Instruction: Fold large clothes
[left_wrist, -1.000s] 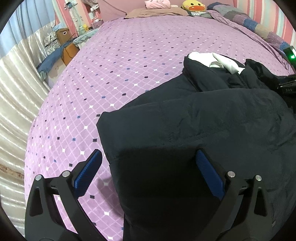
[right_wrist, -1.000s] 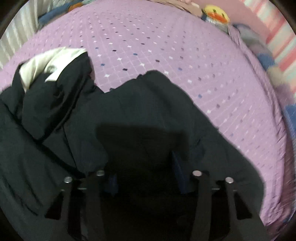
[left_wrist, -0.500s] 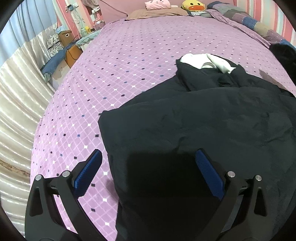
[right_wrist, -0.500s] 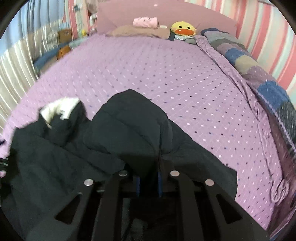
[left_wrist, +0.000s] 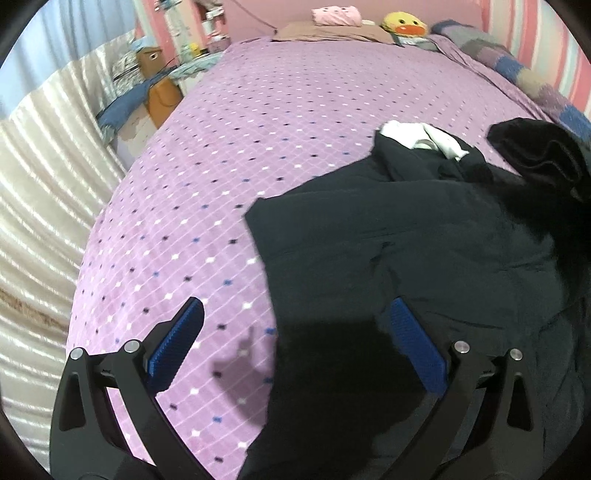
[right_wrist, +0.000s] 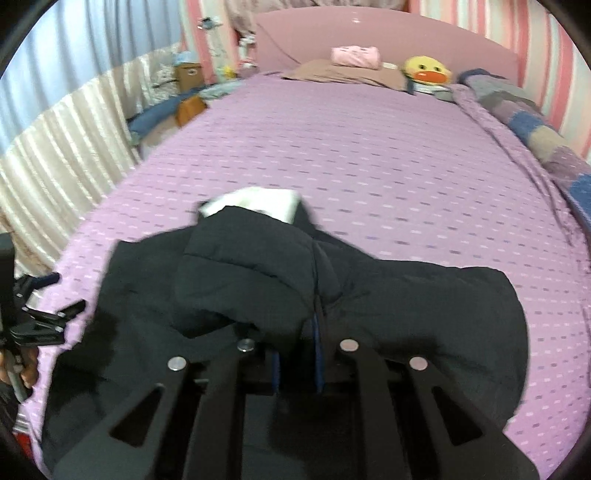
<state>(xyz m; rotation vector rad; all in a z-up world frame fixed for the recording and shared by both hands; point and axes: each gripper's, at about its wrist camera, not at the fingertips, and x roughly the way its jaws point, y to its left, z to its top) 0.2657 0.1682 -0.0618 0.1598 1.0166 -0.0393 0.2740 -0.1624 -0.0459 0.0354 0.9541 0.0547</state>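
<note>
Between the right gripper's (right_wrist: 297, 354) jaws sat a pinched fold of the puffy black jacket (right_wrist: 258, 280), white lining showing; no readable labels. Left gripper (left_wrist: 295, 332) gaped wide, empty.

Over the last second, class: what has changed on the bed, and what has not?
The right gripper closed on a fold of the black jacket and lifted it up over the rest. The left gripper stayed open, holding nothing. The jacket's white lining stayed put on the purple bedspread.
</note>
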